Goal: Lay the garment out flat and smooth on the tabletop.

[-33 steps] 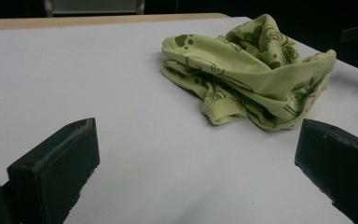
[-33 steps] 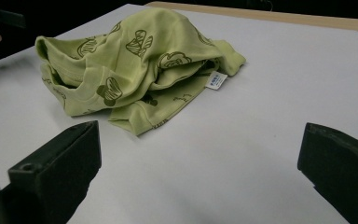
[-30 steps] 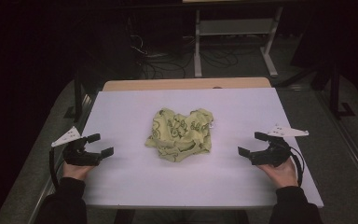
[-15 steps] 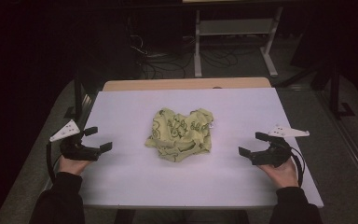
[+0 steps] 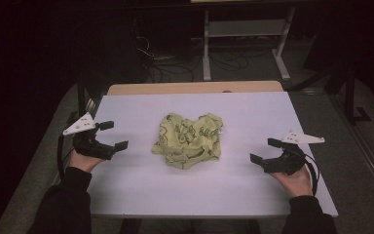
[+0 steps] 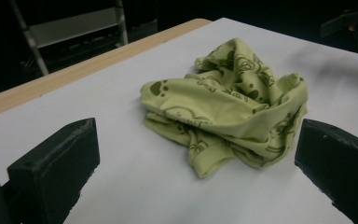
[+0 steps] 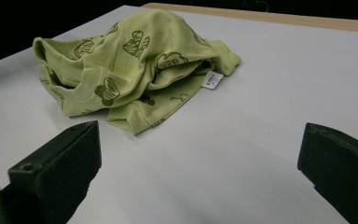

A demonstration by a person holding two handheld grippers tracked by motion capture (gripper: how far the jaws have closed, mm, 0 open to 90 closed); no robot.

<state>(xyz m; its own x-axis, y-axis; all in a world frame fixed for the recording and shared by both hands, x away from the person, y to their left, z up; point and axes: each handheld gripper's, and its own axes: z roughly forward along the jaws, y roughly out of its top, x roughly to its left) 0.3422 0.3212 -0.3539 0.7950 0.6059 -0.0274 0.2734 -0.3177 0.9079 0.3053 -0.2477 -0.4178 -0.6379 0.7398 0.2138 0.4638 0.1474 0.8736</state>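
Observation:
A crumpled light-green garment (image 5: 189,140) with dark printed figures lies bunched in the middle of the white table top (image 5: 141,190). It lies ahead between the wide-apart black jaws in the left gripper view (image 6: 233,107), and up to the left in the right gripper view (image 7: 130,65), where a small white label (image 7: 212,80) sticks out of a fold. My left gripper (image 5: 113,135) is held at the table's left edge, open and empty, pointing toward the cloth. My right gripper (image 5: 265,150) hovers near the right side, open and empty, well apart from the cloth.
A wooden strip (image 5: 195,87) runs along the table's far edge. Beyond it, in the dark, stand a metal shelf frame (image 5: 246,34) and loose cables (image 5: 165,58) on the floor. A dark stand (image 5: 350,83) rises at the right.
My left gripper has lifted slightly and drifted back toward the far left edge. The right gripper and the cloth have stayed put.

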